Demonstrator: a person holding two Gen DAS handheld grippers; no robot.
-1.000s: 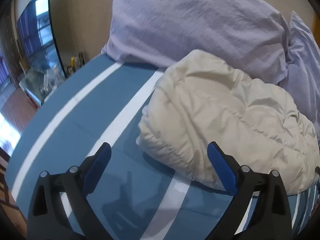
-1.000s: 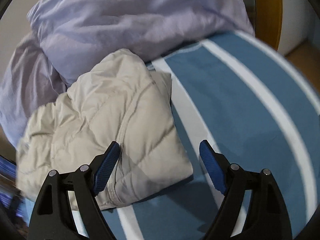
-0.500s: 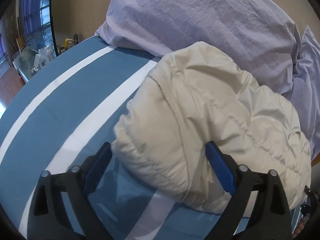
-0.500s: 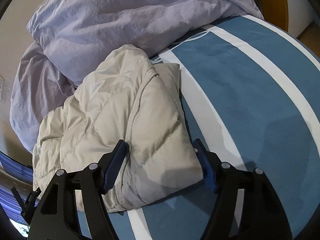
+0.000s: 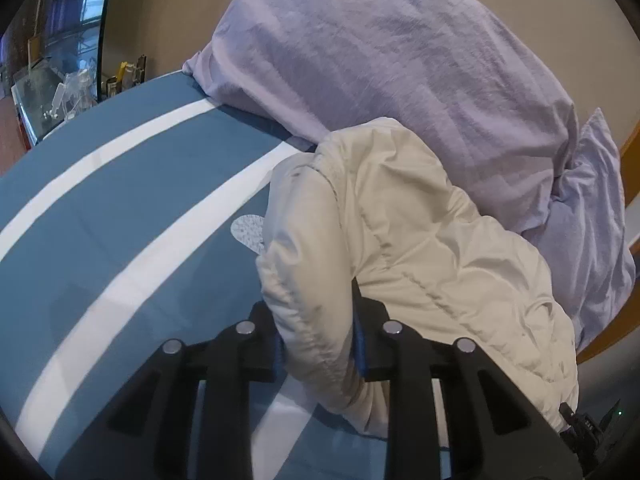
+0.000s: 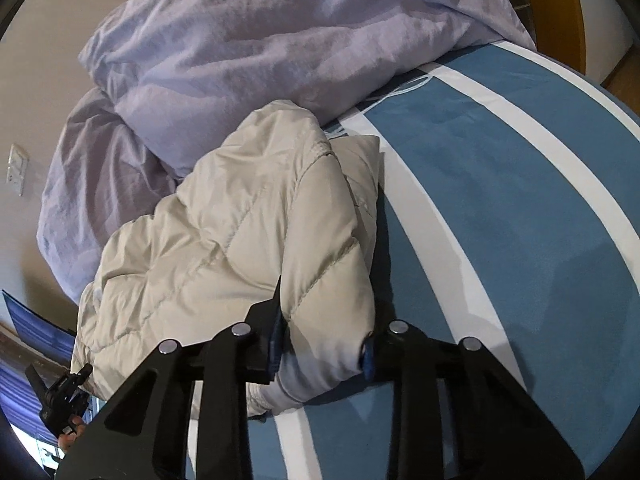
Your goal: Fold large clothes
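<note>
A folded cream quilted jacket lies on a blue bed cover with white stripes. In the left wrist view my left gripper is closing, and its blue pads pinch the jacket's near left edge between them. Over at the jacket's opposite near corner, my right gripper is closing too, with the puffy fabric squeezed between its pads. The other gripper shows as a small black shape at the lower edge of each view.
A large lilac duvet or pillow is heaped behind the jacket against the beige wall. A wooden bed frame runs along the far right. Cluttered shelves stand past the bed's left edge. Bare bed cover stretches on both outer sides.
Both grippers have moved in onto the jacket's near edge and their jaws have gone from wide open to pinching the fabric. The jacket edge has bunched up between the pads.
</note>
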